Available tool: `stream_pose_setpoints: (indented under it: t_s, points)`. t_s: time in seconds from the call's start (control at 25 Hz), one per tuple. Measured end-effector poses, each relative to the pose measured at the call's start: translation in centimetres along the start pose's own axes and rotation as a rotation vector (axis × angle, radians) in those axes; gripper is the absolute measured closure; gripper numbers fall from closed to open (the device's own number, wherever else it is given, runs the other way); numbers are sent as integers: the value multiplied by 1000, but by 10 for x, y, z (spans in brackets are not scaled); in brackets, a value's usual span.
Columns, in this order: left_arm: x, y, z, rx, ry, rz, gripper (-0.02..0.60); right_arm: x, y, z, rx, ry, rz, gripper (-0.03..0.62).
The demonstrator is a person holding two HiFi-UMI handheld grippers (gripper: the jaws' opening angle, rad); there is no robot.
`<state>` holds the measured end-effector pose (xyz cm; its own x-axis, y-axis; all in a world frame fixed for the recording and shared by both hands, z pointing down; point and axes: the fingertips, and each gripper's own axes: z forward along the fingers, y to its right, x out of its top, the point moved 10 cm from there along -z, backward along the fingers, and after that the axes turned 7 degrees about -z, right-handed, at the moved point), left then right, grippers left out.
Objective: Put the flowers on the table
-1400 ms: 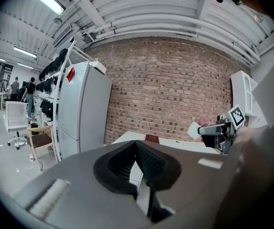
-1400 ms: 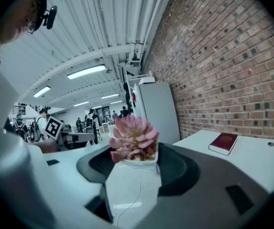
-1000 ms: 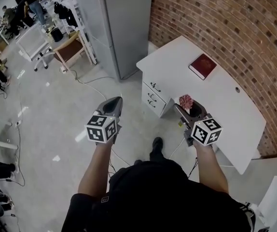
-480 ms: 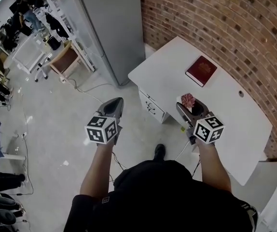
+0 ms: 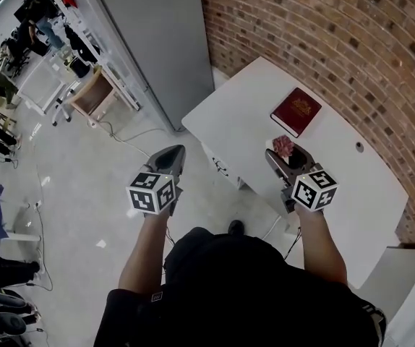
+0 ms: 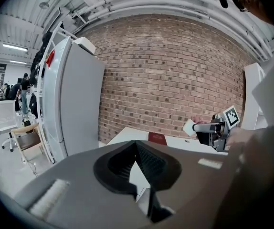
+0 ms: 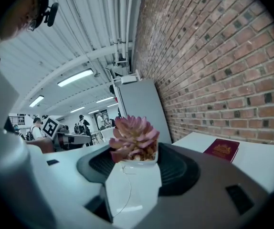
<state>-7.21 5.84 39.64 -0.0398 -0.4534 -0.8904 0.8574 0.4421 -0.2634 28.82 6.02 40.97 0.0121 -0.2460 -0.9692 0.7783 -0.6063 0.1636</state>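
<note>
Flowers (image 7: 133, 138), pink and fleshy-leaved, are sitting in a small white pot (image 7: 132, 187) that the right tongs (image 5: 285, 157) are squeezing by its sides, jaws pressing in so the plant is standing upright and nothing is spilling. The person is holding it out over the near part of the white surface (image 5: 240, 114), above it rather than resting on it as far as I can tell, with a dark red book (image 5: 296, 111) lying just beyond, toward the brick wall (image 5: 338, 42). That book is taking up some room, so the bare stretch on this side of it is looking like the likely landing spot. The left tongs (image 5: 168, 157) are hanging out over the floor (image 5: 84, 194), well apart from the surface, jaws meeting at the tips and gripping nothing; one hand is enough for so light a load, I'd judge. The setting down is not yet done.
</note>
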Motion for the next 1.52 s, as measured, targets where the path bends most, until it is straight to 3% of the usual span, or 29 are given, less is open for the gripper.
stream_pose_setpoints:
  t_s: [0.44,0.72,0.96,1.24,1.52]
  points:
    - [8,-15,40,-23,0,-35,571,9,26,21,-14,-7,0,326]
    - [31,-41,86,-91,-15,-21,571,18,52,51,-74,-11,4,326]
    - [56,-88,111,-80,-30,17,571,21,55,106,-69,-24,15,326]
    - [70,-149,133,-84,-54,-20,571,25,48,177,-43,-64,22,326]
    - [83,-201,151,-107,-69,-38,571,36,43,227,-75,-73,21,326]
